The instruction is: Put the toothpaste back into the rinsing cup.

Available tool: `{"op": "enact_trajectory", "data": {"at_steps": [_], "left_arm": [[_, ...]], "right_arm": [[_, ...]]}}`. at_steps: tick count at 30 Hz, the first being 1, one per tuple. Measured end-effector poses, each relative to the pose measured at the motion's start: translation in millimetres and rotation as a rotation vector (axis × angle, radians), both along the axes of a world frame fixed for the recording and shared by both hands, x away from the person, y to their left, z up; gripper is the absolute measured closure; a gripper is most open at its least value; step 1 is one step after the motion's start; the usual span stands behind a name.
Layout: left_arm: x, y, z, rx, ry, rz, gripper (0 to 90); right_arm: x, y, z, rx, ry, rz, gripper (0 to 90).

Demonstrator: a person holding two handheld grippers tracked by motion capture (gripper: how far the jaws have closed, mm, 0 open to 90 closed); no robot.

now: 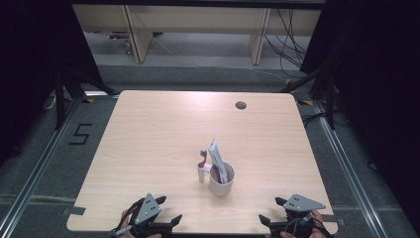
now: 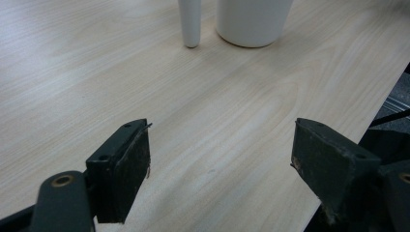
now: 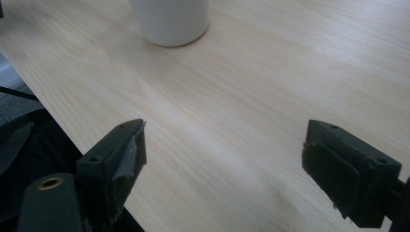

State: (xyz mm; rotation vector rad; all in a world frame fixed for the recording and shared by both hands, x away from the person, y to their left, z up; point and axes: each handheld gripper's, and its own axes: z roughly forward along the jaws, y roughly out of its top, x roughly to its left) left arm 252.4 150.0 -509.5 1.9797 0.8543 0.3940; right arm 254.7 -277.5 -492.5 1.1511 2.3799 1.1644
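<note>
One white cup (image 1: 221, 184) stands upright near the middle of the desk (image 1: 148, 134), toward its near edge, with a toothpaste tube (image 1: 216, 159) leaning out of it. Touching or just beside its left is a toothbrush (image 1: 202, 166) that seems to stand on its own white base. The cup looks stiff, smooth and probably slippery, light but tip-prone with the tall tube inside; a grip across its wall, low down, seems safest. The tube is soft and should be pinched near its top; the brush is thin and rigid, best taken at the handle. The left claw (image 2: 220, 159) and the right claw (image 3: 225, 159) hover at the near edge, both spread wide and holding nothing, well apart from the cup.
</note>
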Motion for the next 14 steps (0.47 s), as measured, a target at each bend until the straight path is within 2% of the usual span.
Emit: {"op": "enact_trajectory", "data": {"at_steps": [2, 5, 8, 9, 14], "left_arm": [[0.1, 0.0, 0.0, 0.001, -0.001, 0.000, 21.3], [0.3, 0.5, 0.1, 0.014, -0.001, -0.002, 21.3], [0.1, 0.2, 0.1, 0.007, -0.002, -0.003, 21.3], [0.1, 0.3, 0.2, 0.007, 0.000, -0.003, 21.3], [-0.1, 0.2, 0.0, 0.005, 0.000, 0.000, 21.3]], "right_arm": [[-1.2, 0.3, 0.2, 0.006, 0.013, -0.007, 16.8], [1.0, -1.5, -0.4, -0.007, -0.021, 0.015, 16.8], [0.3, -1.4, -0.4, -0.001, -0.013, 0.008, 16.8], [0.3, -2.0, 0.0, -0.011, -0.026, 0.005, 16.8], [0.5, -2.2, 0.0, -0.008, -0.033, 0.004, 16.7]]}}
